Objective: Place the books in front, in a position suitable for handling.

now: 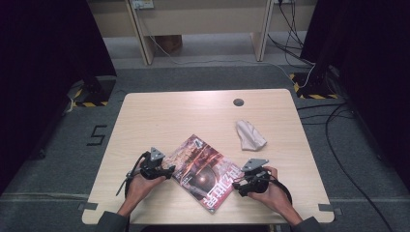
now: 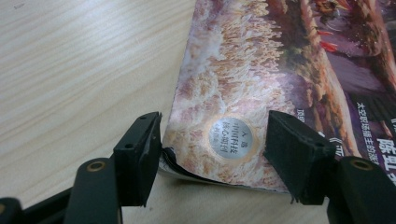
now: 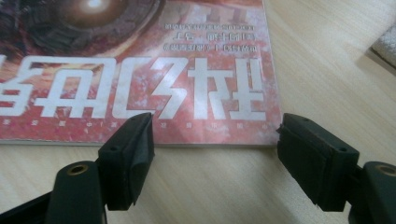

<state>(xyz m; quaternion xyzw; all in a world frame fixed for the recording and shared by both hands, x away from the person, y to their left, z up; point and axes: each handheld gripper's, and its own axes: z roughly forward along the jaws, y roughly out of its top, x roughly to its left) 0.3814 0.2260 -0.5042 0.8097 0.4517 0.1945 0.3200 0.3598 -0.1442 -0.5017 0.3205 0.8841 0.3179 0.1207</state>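
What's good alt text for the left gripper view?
The left tool stands open around the lifted corner of a magazine lying on a pale wooden table. A round silver sticker sits between the black jaws.

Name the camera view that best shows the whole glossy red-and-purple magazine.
The high view: the glossy red-and-purple magazine lies whole and skewed on the wooden table. The left gripper view gives one curled corner with a silver sticker; the right gripper view gives the title edge.

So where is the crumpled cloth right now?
In the high view the crumpled cloth lies on the right half of the table, apart from the magazine, just beyond the right hand-held gripper and below the small dark hole.
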